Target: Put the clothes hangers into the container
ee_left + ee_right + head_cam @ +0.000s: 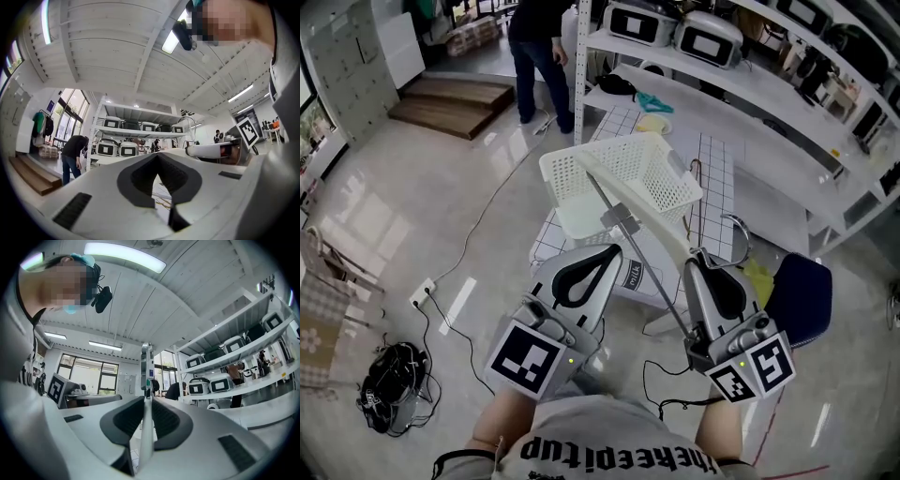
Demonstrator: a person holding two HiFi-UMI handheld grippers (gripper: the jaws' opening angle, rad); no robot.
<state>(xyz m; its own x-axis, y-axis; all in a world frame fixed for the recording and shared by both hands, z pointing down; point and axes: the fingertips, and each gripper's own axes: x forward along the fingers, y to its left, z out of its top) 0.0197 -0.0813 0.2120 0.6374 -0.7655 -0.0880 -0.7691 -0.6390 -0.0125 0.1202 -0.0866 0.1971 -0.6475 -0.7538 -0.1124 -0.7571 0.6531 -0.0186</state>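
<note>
In the head view, a white slatted plastic basket stands on a white grid-patterned counter. Behind it is a white shelf rack loaded with grey-and-white appliances. A dark blue chair is at the right, and a person in dark clothes bends over farther back. A small white carton marked "milk" shows between the two tools.

Both are held out before the chest, pointing up and away, the left gripper beside the right gripper. A cream plastic clothes hanger with a thin metal rod and a grey clip rises from the right gripper. Its long axis slants up and to the left, and its far end lies over the basket's near rim. Whether it touches the rim cannot be told. Its metal hook curls just beside the right gripper.

In the left gripper view, the shelf rack and the bent-over person lie ahead. The left gripper tilts upward, and its fingers meet at the tips with nothing between them. The clothes hanger runs level at the right.

In the right gripper view, ceiling lights and shelves fill the background. The right gripper points upward, and its fingers are pressed narrowly on the clothes hanger. The hanger stands on edge and runs straight away from the camera.
</note>
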